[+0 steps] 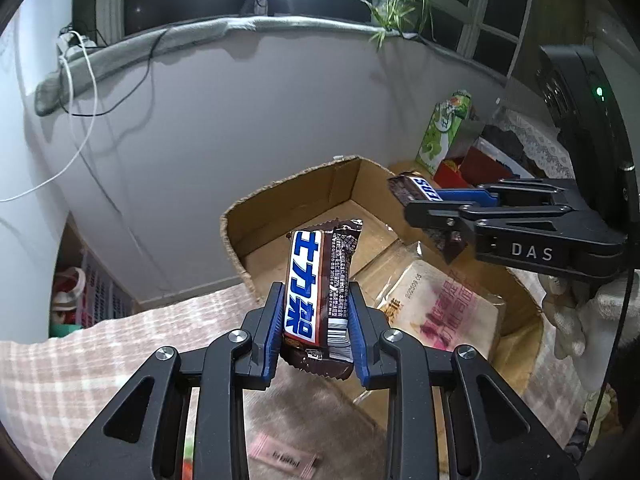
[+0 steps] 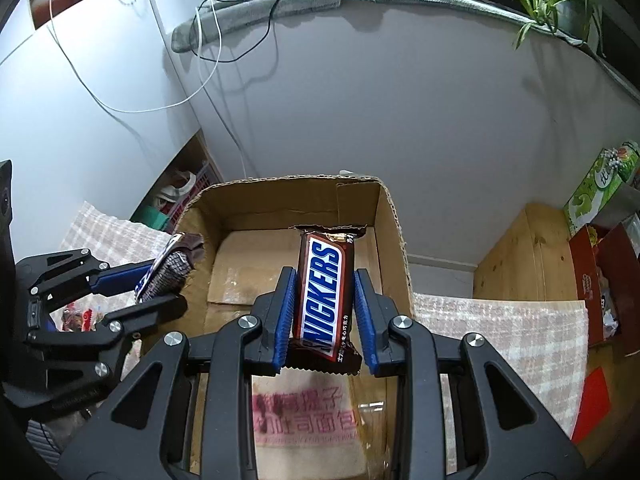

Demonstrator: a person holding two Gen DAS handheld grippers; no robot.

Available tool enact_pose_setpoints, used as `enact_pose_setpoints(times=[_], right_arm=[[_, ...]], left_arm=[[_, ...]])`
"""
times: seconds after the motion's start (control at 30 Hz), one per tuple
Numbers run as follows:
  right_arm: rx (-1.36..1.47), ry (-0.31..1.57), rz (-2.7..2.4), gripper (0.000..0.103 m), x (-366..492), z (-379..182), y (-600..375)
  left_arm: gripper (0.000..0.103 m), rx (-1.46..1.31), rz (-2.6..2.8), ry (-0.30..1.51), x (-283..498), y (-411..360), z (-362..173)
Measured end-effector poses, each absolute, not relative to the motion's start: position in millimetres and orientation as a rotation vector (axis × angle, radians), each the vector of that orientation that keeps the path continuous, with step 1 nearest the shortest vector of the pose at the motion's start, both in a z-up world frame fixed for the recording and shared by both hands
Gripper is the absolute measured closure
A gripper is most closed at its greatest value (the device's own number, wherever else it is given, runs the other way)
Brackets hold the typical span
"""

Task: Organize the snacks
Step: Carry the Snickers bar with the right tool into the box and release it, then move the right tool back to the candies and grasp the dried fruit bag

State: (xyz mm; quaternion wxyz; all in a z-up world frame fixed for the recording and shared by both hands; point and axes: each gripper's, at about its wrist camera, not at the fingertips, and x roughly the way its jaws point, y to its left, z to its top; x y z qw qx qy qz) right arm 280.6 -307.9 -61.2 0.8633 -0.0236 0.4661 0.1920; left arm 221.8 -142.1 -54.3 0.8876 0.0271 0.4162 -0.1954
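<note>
My left gripper (image 1: 316, 296) is shut on a brown Snickers bar (image 1: 316, 292) with blue Chinese lettering, held upright over the near left edge of an open cardboard box (image 1: 288, 192). My right gripper (image 2: 325, 286) is shut on a second Snickers bar (image 2: 325, 288), held above the inside of the same box (image 2: 280, 196). The right gripper also shows in the left wrist view (image 1: 424, 204) at the right, and the left gripper shows in the right wrist view (image 2: 160, 284) at the left. A wrapped bread pack (image 1: 444, 312) with pink print lies in the box.
The box sits on a pink checked cloth (image 2: 500, 328). A green snack box (image 1: 440, 132) and a red box (image 2: 600, 280) stand to the right on a wooden surface (image 2: 524, 252). A white wall lies behind. A small pink packet (image 1: 280, 456) lies below my left gripper.
</note>
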Motion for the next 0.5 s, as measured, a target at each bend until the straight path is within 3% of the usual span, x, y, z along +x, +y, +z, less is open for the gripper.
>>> enact_pose_setpoints(times=[0.2, 0.23, 0.3, 0.37, 0.5], right_arm=[[-0.062, 0.983, 0.382, 0.073, 285.9, -66.6, -304.7], [-0.065, 0.983, 0.381, 0.067, 286.2, -66.7, -304.6], [-0.069, 0.967, 0.374, 0.031, 285.0, -64.6, -304.9], [-0.078, 0.941, 0.368, 0.026, 281.3, -60.1, -304.9], [-0.082, 0.928, 0.371, 0.026, 276.9, -52.8, -304.8]], left_arm=[[0.075, 0.056, -0.414, 0.875, 229.6, -147.7, -59.8], [0.075, 0.057, -0.417, 0.878, 230.5, -148.0, -60.5], [0.074, 0.054, -0.421, 0.889, 232.2, -148.3, -62.3], [0.069, 0.044, -0.411, 0.898, 233.3, -147.9, -62.2], [0.058, 0.024, -0.404, 0.889, 229.1, -144.1, -57.5]])
